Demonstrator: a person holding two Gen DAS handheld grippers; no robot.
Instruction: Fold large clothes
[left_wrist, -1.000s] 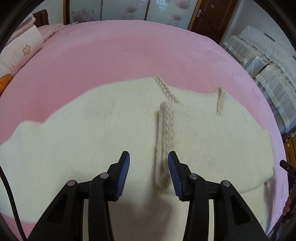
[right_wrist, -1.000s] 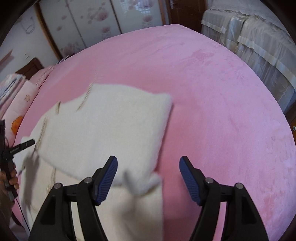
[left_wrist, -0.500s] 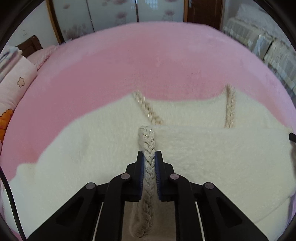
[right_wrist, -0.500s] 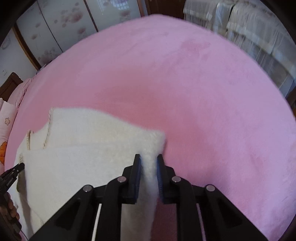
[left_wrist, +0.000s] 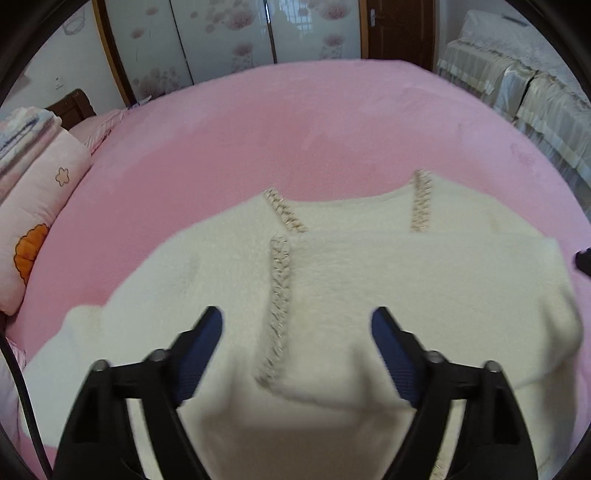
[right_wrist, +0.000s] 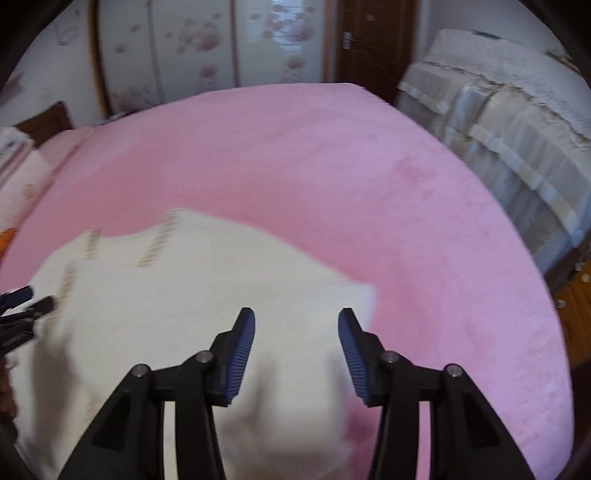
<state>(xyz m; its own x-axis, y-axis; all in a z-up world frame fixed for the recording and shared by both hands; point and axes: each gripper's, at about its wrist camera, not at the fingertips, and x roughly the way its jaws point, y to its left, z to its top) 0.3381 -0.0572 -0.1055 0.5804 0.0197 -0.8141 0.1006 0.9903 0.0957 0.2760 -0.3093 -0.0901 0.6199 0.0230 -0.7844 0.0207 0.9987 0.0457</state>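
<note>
Cream fleece garment with braided beige trim (left_wrist: 369, 288) lies across the middle and lower part of both views, on the pink plush bedspread (left_wrist: 295, 129), one layer folded over another. My left gripper (left_wrist: 297, 347) hangs spread wide above the cloth, the vertical braid strip (left_wrist: 279, 295) running up between its blue pads, nothing pinched. My right gripper (right_wrist: 296, 343) is likewise spread, over the garment's right edge near the corner (right_wrist: 364, 295) at centre frame. Risk, as I judge it: the fold edge at lower centre of the left view looks puffed and blurred, so the thick pile may spring back or slide off line, and a careless pass of either pad could drag the top layer askew. Against half a second ago: both grippers were then pressed together, the left on the braid, the right on the fleece edge; both have since let go and opened, and the garment sits lower and flatter in frame.
</note>
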